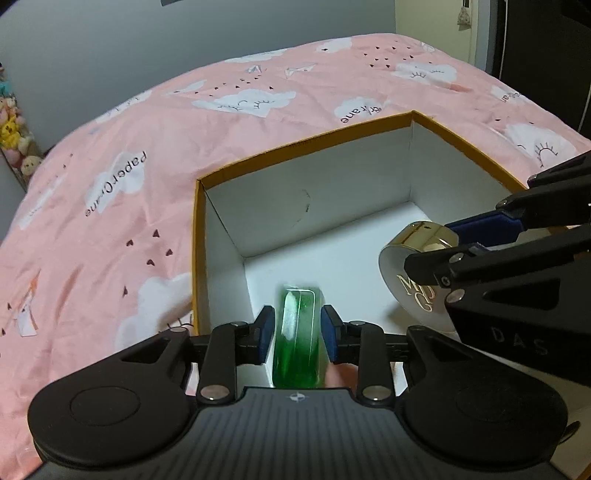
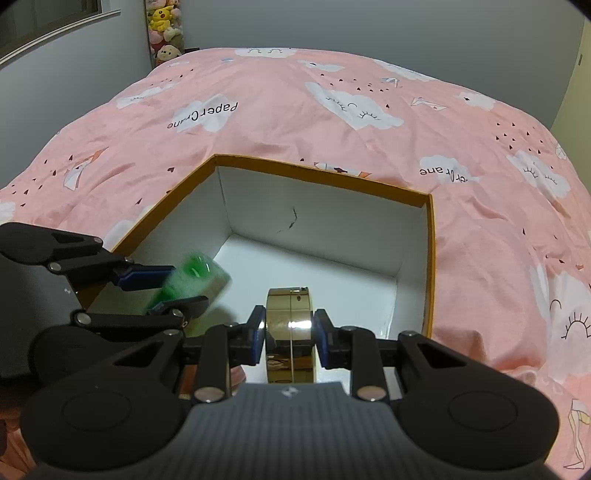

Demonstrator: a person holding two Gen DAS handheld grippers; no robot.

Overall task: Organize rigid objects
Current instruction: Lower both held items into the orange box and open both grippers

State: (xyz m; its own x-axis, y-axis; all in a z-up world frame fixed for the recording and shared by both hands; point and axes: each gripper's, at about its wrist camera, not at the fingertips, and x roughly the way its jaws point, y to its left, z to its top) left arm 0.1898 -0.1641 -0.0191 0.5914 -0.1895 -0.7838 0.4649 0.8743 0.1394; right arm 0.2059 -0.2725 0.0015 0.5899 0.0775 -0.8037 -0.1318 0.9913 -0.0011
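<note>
An open box (image 1: 306, 142) with an orange rim and white inside sits on the bed; it also shows in the right wrist view (image 2: 325, 176). My left gripper (image 1: 297, 332) is shut on a green translucent bottle (image 1: 298, 339) and holds it over the box's near left part. The bottle looks blurred in the right wrist view (image 2: 192, 282). My right gripper (image 2: 290, 334) is shut on a round gold case (image 2: 290, 332) over the box's near right part. The case's face bears gold letters in the left wrist view (image 1: 413, 273).
A pink bedspread (image 1: 129, 166) with white clouds covers the bed all around the box. Plush toys (image 2: 164, 29) stand by the grey wall at the far left. The box floor (image 2: 314, 269) is white and bare.
</note>
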